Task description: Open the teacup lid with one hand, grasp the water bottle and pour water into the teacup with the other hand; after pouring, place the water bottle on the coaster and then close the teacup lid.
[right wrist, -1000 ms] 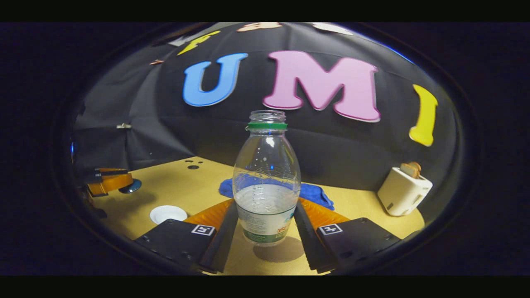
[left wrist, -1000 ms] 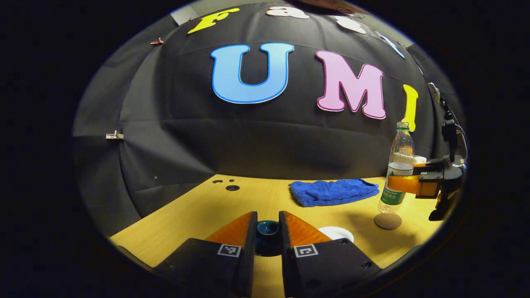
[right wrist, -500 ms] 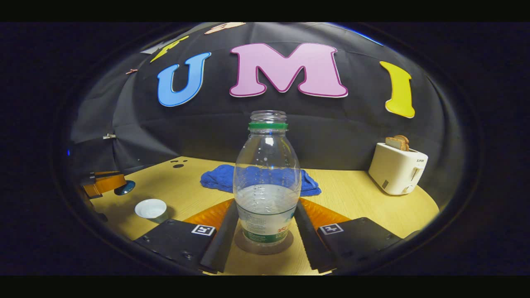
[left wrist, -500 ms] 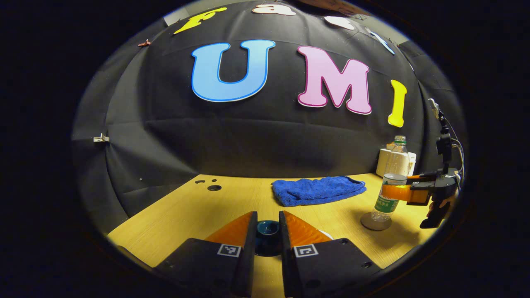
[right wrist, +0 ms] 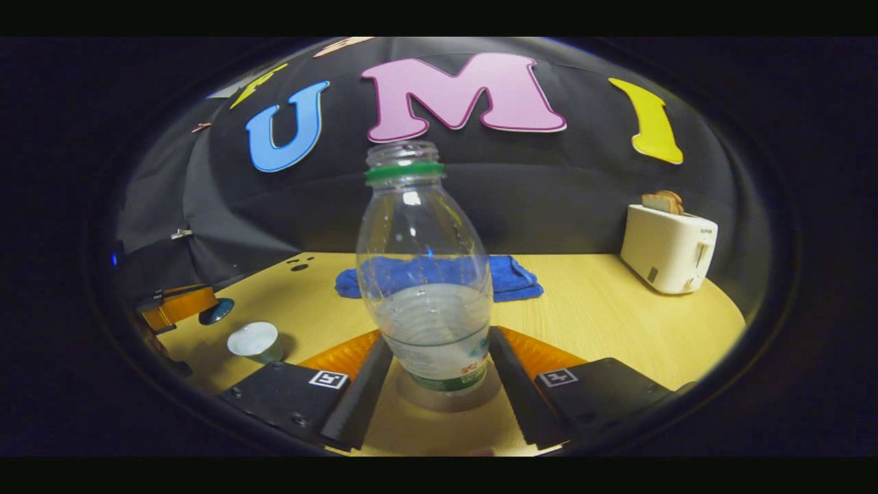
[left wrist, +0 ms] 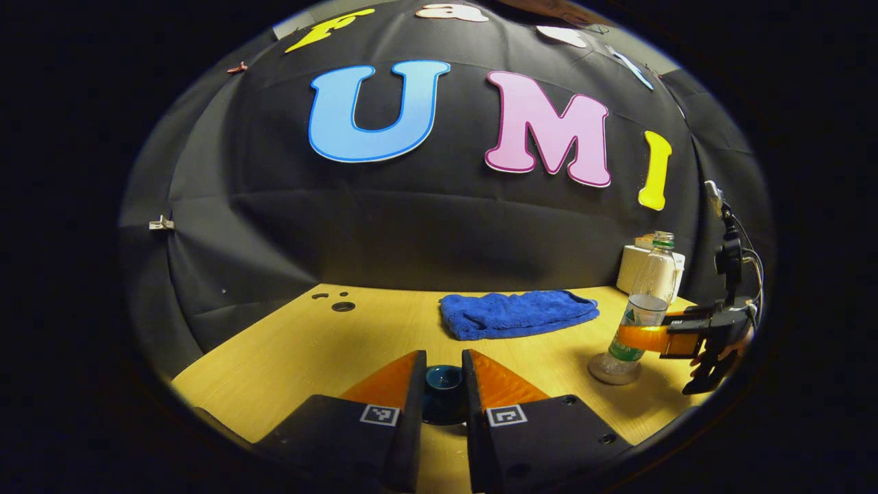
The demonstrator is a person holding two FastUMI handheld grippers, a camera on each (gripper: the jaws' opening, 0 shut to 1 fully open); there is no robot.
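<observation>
Now, your left gripper (left wrist: 444,384): its two fingers are clamped on the dark teal lid (left wrist: 443,379), held above the table (left wrist: 329,350); the fingers hide the lid's sides.
Right gripper (right wrist: 439,370): its fingers stand on either side of the water bottle (right wrist: 425,274); you cannot tell from either view whether both press on the wall.
Bottle: upright, cap off, roughly a third full, its base resting on the round coaster (right wrist: 439,398).
Coaster: mostly hidden under the bottle and between your fingers; from the left gripper view it shows as a pale disc (left wrist: 612,372) beneath the bottle (left wrist: 641,302).
Teacup (right wrist: 254,341): white, open, standing on the table to the left of the bottle, well apart from it and near your left gripper (right wrist: 180,307).
Writing: the bottle's green and white label is too blurred to read.
Room: bare wood lies between the teacup and the blue towel (right wrist: 511,276); the white toaster (right wrist: 669,247) stands far right, near the table's edge.
</observation>
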